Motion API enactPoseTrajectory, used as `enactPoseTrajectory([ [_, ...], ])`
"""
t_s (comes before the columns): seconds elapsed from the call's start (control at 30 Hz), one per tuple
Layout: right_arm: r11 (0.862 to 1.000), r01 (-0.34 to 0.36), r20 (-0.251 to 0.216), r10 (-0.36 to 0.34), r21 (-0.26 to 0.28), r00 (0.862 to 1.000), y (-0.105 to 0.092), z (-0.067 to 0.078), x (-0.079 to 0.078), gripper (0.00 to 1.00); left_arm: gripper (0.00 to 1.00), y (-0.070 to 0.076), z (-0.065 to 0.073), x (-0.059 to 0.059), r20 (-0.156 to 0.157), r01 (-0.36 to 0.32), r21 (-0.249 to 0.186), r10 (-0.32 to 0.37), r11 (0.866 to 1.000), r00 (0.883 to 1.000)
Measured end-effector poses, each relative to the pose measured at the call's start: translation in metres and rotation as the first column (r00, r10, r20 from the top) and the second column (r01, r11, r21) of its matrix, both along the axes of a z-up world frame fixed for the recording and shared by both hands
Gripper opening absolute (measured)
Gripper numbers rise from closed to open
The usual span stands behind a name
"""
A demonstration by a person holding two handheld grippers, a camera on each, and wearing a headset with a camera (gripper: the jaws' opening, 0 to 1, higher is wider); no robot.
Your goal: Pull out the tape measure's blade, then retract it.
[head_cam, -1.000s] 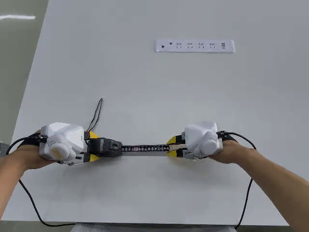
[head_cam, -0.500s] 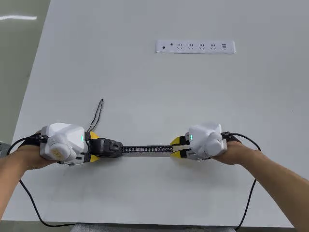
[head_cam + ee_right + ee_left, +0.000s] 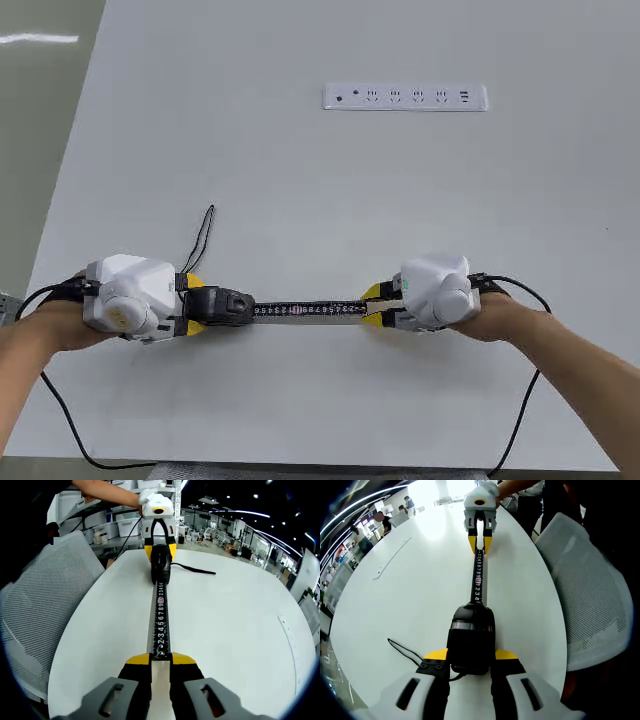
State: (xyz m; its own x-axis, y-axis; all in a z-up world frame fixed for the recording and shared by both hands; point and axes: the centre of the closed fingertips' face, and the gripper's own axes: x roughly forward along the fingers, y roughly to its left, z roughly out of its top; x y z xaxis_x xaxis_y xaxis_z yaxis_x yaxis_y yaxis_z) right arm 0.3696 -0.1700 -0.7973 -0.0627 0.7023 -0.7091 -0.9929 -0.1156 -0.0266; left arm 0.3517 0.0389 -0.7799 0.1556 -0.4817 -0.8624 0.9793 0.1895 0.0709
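A black tape measure case (image 3: 222,305) lies near the table's front edge, and my left gripper (image 3: 192,306) is shut on it; in the left gripper view the case (image 3: 470,641) sits between the yellow-tipped fingers (image 3: 436,656). The black blade (image 3: 308,309) with white numbers runs right from the case to my right gripper (image 3: 372,305), which is shut on the blade's end. In the right gripper view the blade (image 3: 160,621) stretches away from my right gripper (image 3: 160,659) to the case (image 3: 161,565). A thin black wrist strap (image 3: 200,237) trails from the case.
A white power strip (image 3: 404,97) lies flat at the far side of the white table (image 3: 320,180). Black cables (image 3: 60,425) hang from both grippers over the front edge. A grey mesh chair (image 3: 35,620) stands beside the table.
My right gripper has moved to the right with the blade's end, so more of the blade is out. The left gripper and the case have stayed put.
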Motion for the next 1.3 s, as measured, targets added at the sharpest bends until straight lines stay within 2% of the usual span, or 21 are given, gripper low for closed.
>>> enactPoseTrajectory([
  [0.93,1.0,0.017,-0.016,-0.017,-0.018,1.0,-0.032,-0.002,0.001,0.1,0.27,-0.005,0.003,-0.001,-0.005,0.006,0.014,-0.006,1.0,1.0],
  [1.3,1.0,0.02,-0.017,-0.02,-0.024,1.0,-0.039,-0.002,0.002,0.1,0.27,-0.005,0.004,0.0,-0.004,0.011,0.021,-0.011,1.0,1.0],
])
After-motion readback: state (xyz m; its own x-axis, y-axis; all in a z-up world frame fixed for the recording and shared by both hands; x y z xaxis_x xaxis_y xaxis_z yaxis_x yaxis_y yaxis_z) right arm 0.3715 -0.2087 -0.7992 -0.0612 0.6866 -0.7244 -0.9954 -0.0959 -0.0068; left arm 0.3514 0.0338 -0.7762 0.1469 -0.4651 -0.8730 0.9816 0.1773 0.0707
